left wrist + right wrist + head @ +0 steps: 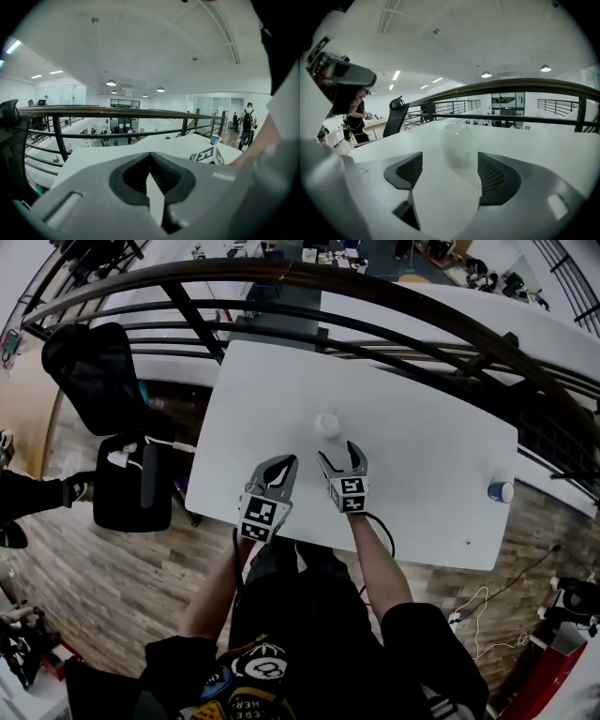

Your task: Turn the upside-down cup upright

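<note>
A pale, translucent cup stands mouth-down near the middle of the white table. My right gripper is just short of it, jaws spread and empty, pointing at it. In the right gripper view the cup rises a little beyond the gap between the two pads; nothing touches it. My left gripper hovers over the table's near edge, to the left of the right one, with its jaws together and nothing in them. In the left gripper view the shut left gripper fills the lower half.
A small blue-topped cup stands at the table's right edge. A dark railing curves past the table's far side. A black office chair and a black seat stand off the left edge. A cable lies on the wooden floor.
</note>
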Demonstrator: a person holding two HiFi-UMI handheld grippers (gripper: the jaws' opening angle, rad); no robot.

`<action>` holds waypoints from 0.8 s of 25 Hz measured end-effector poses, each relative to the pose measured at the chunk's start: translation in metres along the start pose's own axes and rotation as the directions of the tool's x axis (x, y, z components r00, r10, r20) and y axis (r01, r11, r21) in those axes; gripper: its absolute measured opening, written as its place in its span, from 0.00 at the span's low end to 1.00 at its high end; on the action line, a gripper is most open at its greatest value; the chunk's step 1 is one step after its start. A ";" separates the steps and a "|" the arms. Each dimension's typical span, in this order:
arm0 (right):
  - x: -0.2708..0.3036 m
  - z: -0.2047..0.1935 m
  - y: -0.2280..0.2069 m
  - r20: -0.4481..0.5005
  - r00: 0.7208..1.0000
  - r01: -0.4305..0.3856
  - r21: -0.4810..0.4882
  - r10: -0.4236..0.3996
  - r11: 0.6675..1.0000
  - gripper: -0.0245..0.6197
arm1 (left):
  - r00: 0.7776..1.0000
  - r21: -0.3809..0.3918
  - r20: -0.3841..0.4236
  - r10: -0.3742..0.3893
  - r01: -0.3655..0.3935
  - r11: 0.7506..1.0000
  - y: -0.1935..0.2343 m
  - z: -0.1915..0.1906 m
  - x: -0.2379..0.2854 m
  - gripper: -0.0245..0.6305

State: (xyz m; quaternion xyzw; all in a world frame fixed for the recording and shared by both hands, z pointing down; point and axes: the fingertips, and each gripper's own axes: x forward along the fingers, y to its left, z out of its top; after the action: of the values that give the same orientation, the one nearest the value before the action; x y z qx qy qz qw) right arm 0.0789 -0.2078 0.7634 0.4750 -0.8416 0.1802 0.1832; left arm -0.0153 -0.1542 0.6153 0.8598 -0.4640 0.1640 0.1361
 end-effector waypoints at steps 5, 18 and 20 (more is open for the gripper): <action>0.052 0.014 -0.011 -0.026 0.999 0.020 -0.019 -0.020 1.000 0.71 | 0.999 -0.026 -0.050 0.004 -0.005 1.000 0.023 -0.007 0.013 0.04; 0.084 0.018 -0.017 -0.130 0.987 0.077 -0.117 -0.092 0.990 0.62 | 0.972 -0.032 -0.204 -0.118 0.114 0.993 0.046 -0.007 0.094 0.15; 0.083 0.020 -0.012 -0.117 0.990 0.059 -0.128 -0.075 0.990 0.62 | 0.952 -0.031 -0.258 -0.166 0.163 0.986 0.039 -0.011 0.114 0.21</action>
State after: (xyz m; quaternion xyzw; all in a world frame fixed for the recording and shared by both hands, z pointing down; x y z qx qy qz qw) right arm 0.0465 -0.2842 0.7870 0.4789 -0.8221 0.1496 0.2691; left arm 0.0086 -0.2566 0.6751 0.8659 -0.3697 0.2610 0.2131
